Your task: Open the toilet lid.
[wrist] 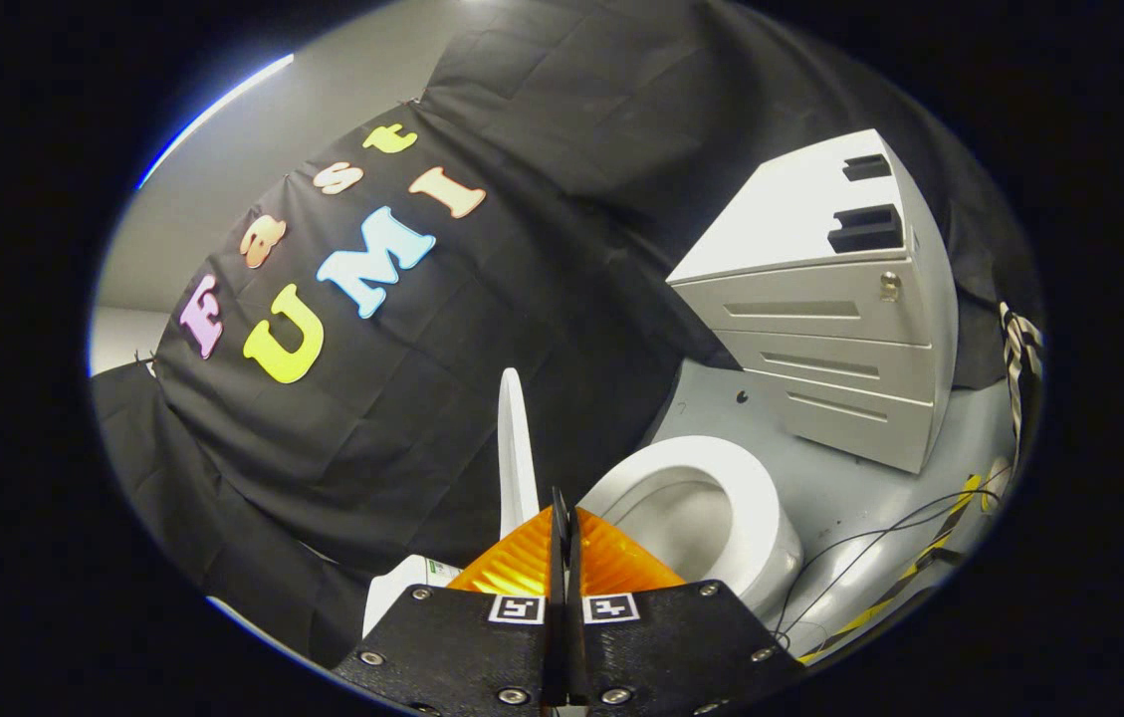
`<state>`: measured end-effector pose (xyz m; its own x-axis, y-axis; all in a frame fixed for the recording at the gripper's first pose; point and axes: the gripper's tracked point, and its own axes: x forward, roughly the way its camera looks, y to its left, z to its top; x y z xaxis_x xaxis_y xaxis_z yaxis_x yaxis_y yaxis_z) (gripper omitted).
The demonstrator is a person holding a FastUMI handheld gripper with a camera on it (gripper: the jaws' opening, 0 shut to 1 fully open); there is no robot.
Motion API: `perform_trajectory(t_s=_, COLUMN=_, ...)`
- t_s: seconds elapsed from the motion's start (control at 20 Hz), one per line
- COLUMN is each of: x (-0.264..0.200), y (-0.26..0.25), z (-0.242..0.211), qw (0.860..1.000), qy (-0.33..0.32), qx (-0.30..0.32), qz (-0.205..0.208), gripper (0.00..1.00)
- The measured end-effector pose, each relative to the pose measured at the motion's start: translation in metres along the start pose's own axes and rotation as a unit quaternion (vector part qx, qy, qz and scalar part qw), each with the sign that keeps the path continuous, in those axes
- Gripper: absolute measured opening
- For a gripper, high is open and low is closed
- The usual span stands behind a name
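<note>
2 fingers of the claw (562, 518) press together, gripping nothing, before the raised thin white plastic toilet lid (514, 448); white ceramic bowl (721, 498) exposed beside grey drawer cabinet (840, 349).

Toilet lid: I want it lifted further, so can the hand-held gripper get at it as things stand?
Probably yes: the hand-held gripper, fingers closed together, sits right beside the raised toilet lid, nothing between them.
</note>
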<state>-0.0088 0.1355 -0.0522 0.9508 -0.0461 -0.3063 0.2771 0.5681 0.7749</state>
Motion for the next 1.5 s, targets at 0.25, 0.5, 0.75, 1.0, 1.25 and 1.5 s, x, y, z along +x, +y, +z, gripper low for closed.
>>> perform_trajectory(t_s=0.25, x=-0.008, y=0.032, z=0.000, qw=0.999, qy=-0.006, qx=-0.048, qz=0.019, gripper=0.00)
perform_trajectory(t_s=0.5, x=-0.014, y=0.063, z=-0.001, qw=0.995, qy=-0.013, qx=-0.097, qz=0.033, gripper=0.00)
perform_trajectory(t_s=0.75, x=-0.023, y=0.097, z=-0.010, qw=0.988, qy=-0.022, qx=-0.148, qz=0.050, gripper=0.00)
perform_trajectory(t_s=1.0, x=-0.033, y=0.132, z=-0.022, qw=0.980, qy=-0.029, qx=-0.184, qz=0.067, gripper=0.00)
perform_trajectory(t_s=1.25, x=-0.037, y=0.160, z=-0.033, qw=0.973, qy=-0.028, qx=-0.213, qz=0.080, gripper=0.00)
perform_trajectory(t_s=1.5, x=-0.045, y=0.190, z=-0.046, qw=0.963, qy=-0.032, qx=-0.247, qz=0.100, gripper=0.00)
